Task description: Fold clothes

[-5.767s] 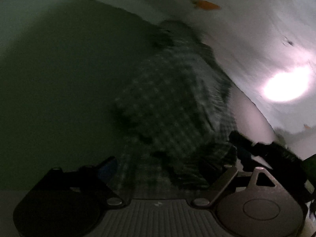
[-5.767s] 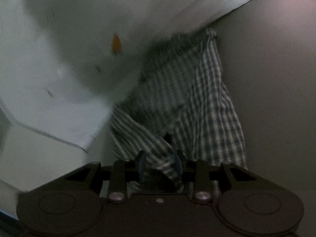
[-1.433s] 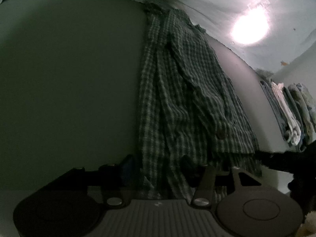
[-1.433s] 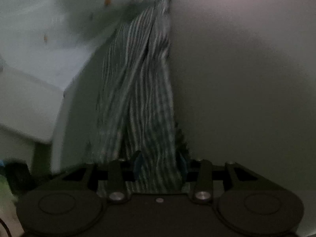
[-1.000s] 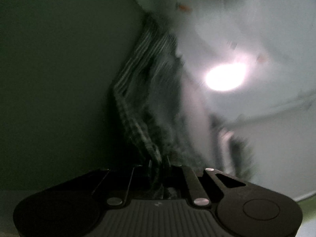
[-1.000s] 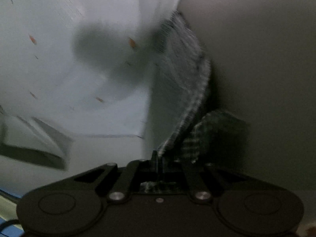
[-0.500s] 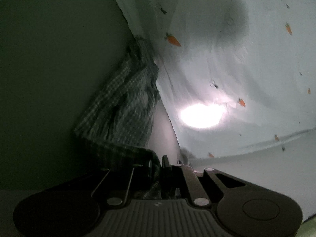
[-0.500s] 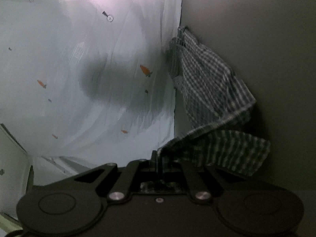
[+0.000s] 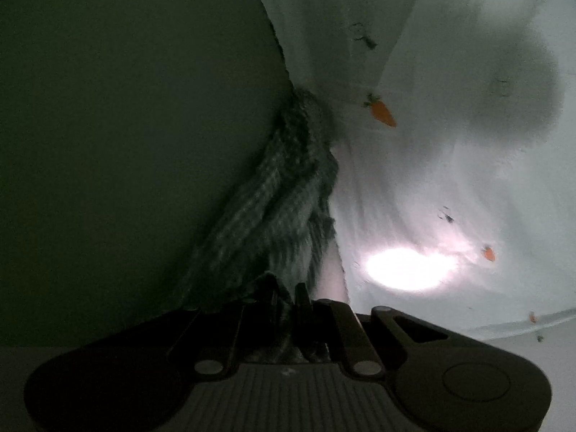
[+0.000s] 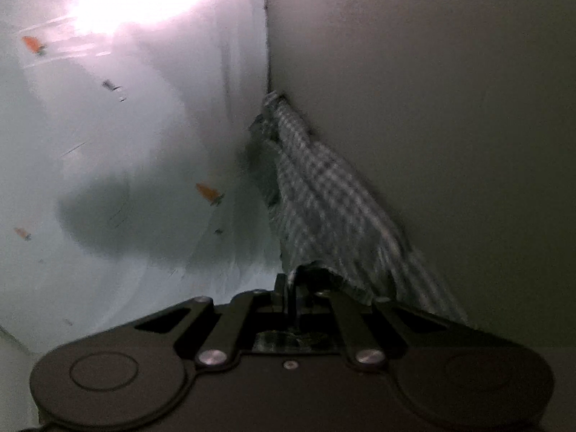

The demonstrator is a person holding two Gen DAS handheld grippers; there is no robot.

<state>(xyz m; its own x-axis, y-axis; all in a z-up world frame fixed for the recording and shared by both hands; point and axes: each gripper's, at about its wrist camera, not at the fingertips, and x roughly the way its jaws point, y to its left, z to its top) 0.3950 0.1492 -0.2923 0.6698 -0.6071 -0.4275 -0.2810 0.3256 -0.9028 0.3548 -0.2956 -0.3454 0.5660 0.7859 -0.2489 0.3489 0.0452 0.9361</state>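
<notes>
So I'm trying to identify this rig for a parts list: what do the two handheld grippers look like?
Both are matte black plastic. The left gripper has a ribbed grey panel in the middle of its body, round discs at either side and two silver screws at the linkage arms. The right gripper has a smooth dark body with the same discs and silver screws. No cables or sleeves show.

Dim room. A pale sheet (image 9: 450,180) printed with small carrots (image 9: 382,112) bears a bright glare (image 9: 408,270) at lower right; a plain dark surface (image 9: 126,144) fills the left.

1. The left wrist view looked along its gripper, close over the checked shirt (image 9: 273,194).
2. The right wrist view did likewise.
3. Both shared the shirt (image 10: 324,194) and carrot-print sheet (image 9: 432,180).
</notes>
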